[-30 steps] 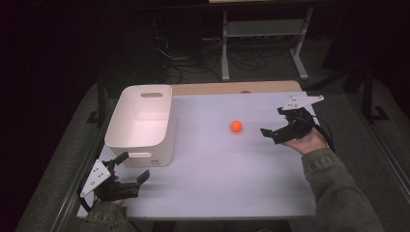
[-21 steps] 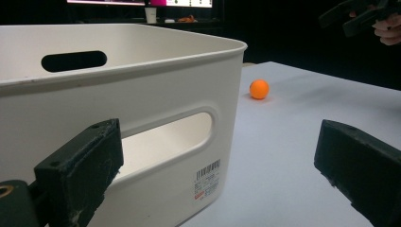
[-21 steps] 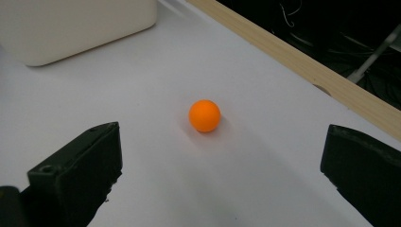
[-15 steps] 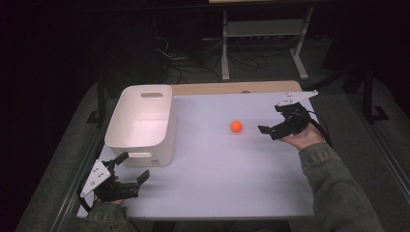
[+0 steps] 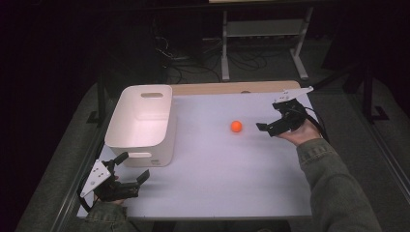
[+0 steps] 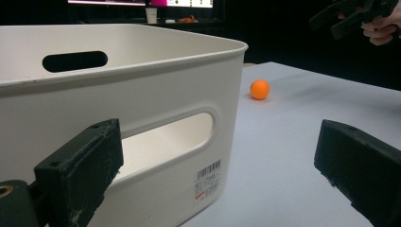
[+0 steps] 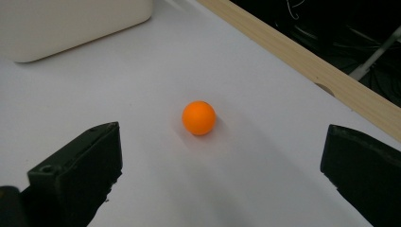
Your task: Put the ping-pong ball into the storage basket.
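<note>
Ball (image 5: pixel 236 126), orange, lies on the table just left of the right gripper (image 5: pixel 267 126), whose jaws gape wide, apart.

I see one small orange ball (image 5: pixel 236 126), smooth, round and plain in colour. It rests free on the white table top (image 5: pixel 217 164), right of the white bin (image 5: pixel 142 123) and well apart from it, short of the wooden far edge (image 5: pixel 227 88).
</note>
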Available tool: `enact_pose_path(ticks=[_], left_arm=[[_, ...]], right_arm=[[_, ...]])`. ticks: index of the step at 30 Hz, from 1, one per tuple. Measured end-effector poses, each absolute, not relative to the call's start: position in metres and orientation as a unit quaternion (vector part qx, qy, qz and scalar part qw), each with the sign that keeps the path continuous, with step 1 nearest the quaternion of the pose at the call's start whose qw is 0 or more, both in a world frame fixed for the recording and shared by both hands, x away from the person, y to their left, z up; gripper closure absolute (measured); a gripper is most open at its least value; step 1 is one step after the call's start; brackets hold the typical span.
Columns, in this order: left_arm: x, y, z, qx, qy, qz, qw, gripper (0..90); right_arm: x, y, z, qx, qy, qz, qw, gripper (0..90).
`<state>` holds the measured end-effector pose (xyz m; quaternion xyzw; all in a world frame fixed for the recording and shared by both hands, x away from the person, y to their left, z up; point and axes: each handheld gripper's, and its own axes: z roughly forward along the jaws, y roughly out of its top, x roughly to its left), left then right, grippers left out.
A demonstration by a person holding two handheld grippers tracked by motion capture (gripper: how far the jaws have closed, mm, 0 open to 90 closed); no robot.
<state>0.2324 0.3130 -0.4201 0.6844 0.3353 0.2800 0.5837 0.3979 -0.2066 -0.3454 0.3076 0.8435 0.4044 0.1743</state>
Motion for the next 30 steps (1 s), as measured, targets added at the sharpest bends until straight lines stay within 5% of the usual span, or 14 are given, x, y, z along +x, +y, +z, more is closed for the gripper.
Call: enact_pose_path(ticks=[30], left_arm=[[0.232, 0.313, -0.42, 0.686, 0.337, 0.282, 0.58, 1.6]], right_arm=[[0.436, -0.181, -0.354, 0.298, 0.87, 0.37, 0.135, 0.0]])
